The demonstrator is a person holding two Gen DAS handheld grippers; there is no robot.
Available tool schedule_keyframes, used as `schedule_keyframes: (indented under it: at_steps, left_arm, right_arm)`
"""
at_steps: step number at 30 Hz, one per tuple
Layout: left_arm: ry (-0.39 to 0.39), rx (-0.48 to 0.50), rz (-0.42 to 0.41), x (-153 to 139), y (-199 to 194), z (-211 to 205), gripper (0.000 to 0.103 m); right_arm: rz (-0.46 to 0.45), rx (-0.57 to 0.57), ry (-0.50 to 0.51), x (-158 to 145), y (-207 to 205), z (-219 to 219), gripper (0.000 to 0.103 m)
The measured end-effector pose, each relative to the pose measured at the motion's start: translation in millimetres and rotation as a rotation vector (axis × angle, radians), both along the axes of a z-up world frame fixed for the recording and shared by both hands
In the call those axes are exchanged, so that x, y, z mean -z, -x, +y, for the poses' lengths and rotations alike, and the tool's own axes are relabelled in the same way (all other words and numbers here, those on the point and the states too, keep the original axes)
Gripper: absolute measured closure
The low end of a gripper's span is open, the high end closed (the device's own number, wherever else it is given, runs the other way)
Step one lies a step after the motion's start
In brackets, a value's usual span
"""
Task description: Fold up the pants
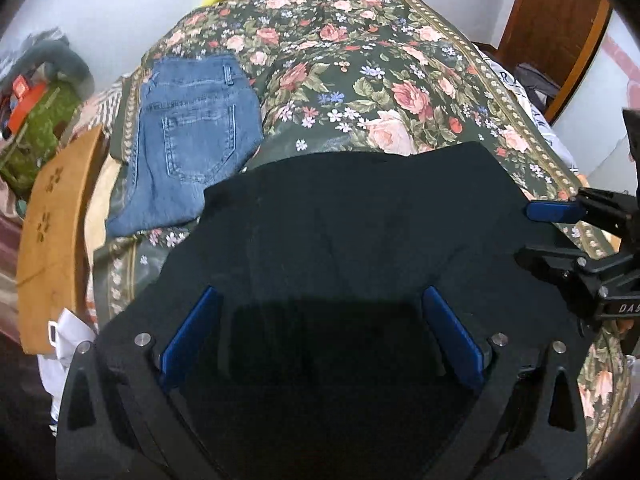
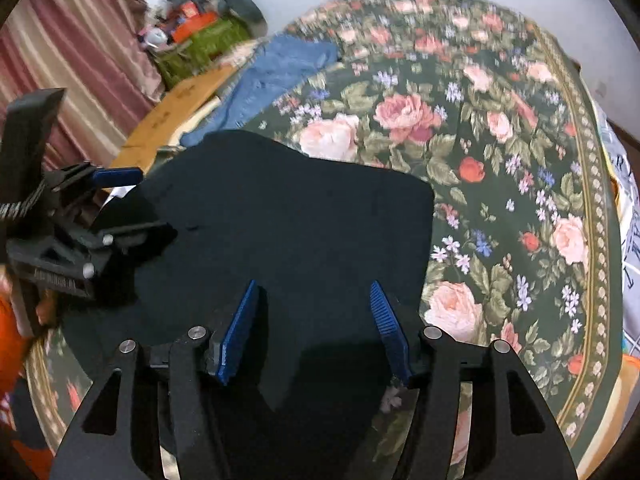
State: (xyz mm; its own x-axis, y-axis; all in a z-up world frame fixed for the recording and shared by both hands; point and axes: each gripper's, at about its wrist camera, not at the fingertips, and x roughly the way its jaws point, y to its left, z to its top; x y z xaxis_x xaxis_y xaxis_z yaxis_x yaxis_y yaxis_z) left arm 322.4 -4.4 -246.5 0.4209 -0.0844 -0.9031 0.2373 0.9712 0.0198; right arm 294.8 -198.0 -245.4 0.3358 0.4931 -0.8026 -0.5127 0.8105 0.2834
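Black pants (image 1: 344, 224) lie folded on the floral bedspread (image 1: 360, 80), right in front of both grippers; they also show in the right wrist view (image 2: 280, 216). My left gripper (image 1: 322, 300) is open and empty, its blue pads wide apart over the near part of the black pants. My right gripper (image 2: 314, 292) is open and empty above the near edge of the pants. It shows from the side at the right edge of the left wrist view (image 1: 532, 236). The left gripper shows at the left of the right wrist view (image 2: 148, 204).
Folded blue jeans (image 1: 188, 144) lie on the bed at the far left, also in the right wrist view (image 2: 272, 76). A wooden footboard (image 1: 52, 240) runs along the bed's left side. Clutter (image 1: 36, 116) is piled beyond it. A wooden door (image 1: 556, 28) stands far right.
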Motion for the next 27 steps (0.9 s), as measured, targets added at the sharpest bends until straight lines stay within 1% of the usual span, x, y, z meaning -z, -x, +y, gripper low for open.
schedule_keyframes:
  at_steps: [3, 7, 11, 16, 19, 22, 27]
  left_arm:
    - [0.0, -0.005, -0.017, -1, 7, 2, 0.0]
    - [-0.019, -0.007, -0.046, -8, 20, 3, 0.0]
    - [-0.017, -0.03, -0.065, -13, 35, 12, 0.0]
    - [0.01, -0.072, -0.072, -21, 54, 28, 0.0]
    - [0.028, -0.095, -0.095, -29, 66, 38, 0.0]
    - [0.014, -0.143, -0.153, -43, 82, 51, 0.0]
    - [0.001, -0.21, -0.255, -69, 106, 77, 0.0]
  right_arm:
    - [-0.023, 0.012, 0.013, -3, 12, -9, 0.046]
    - [-0.007, 0.064, -0.007, -2, 25, -26, 0.042]
    - [0.017, 0.109, -0.026, -1, 36, -40, 0.04]
    - [0.0, 0.164, -0.008, -5, 50, -49, 0.038]
    - [-0.016, 0.175, 0.014, -12, 56, -50, 0.038]
    - [-0.043, 0.184, 0.034, -24, 60, -49, 0.038]
    - [-0.134, 0.182, 0.002, -57, 73, -38, 0.038]
